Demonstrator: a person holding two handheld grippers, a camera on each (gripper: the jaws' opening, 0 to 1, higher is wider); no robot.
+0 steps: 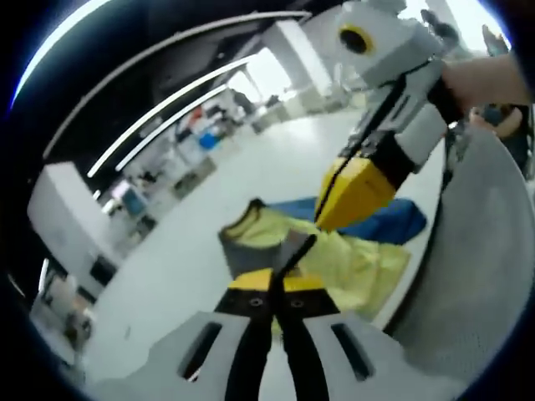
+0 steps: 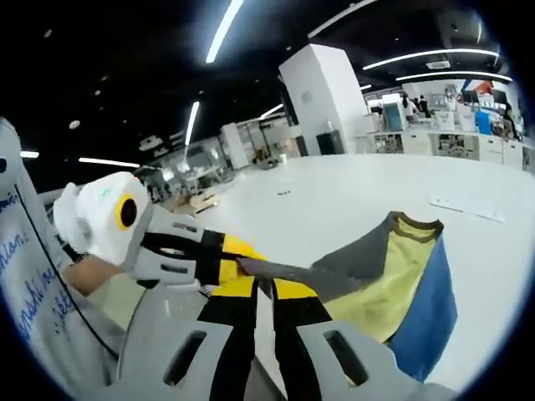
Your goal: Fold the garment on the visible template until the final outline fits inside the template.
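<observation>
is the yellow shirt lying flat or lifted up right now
Lifted: the garment hangs stretched in the air, pinched at its grey edge by both the left gripper and right gripper.

The garment (image 1: 351, 259) is pale yellow with grey panels and a dark-trimmed collar. In the left gripper view it lies rumpled at centre right, over a blue template (image 1: 393, 219). In the right gripper view the garment (image 2: 376, 276) stretches from lower centre toward the right, its grey edge pulled taut, blue along its right side.
</observation>
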